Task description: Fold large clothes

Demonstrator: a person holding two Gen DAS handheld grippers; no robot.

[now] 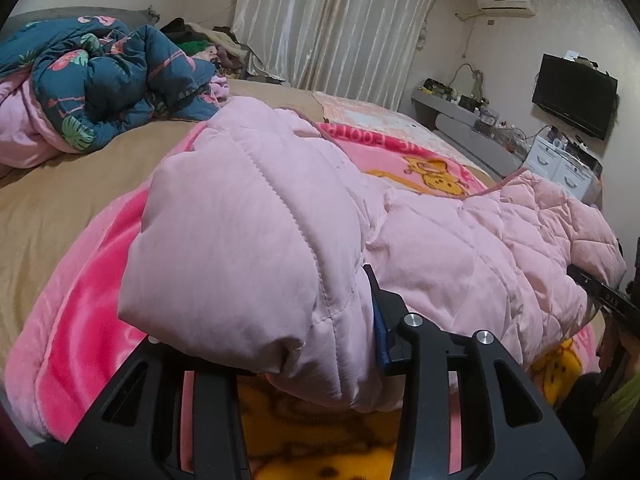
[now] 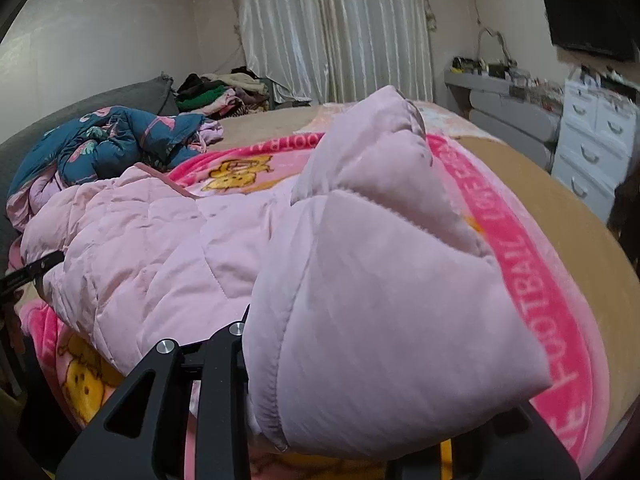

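A pale pink quilted padded jacket (image 1: 460, 240) lies across a pink cartoon blanket (image 1: 80, 300) on the bed. My left gripper (image 1: 320, 344) is shut on one puffy end of the jacket, which drapes over its fingers and hides the tips. My right gripper (image 2: 340, 380) is shut on the other end of the jacket (image 2: 380, 300), its fingers also covered by fabric. The jacket (image 2: 160, 240) stretches between the two grippers. The right gripper's finger shows at the right edge of the left wrist view (image 1: 600, 292).
A crumpled dark blue floral duvet (image 1: 100, 80) lies at the head of the tan bed sheet (image 1: 60, 184). A pile of clothes (image 2: 224, 92) sits behind it. White curtains (image 1: 340, 28), a wall television (image 1: 576, 96), a grey shelf and white drawers (image 2: 596, 140) stand beyond the bed.
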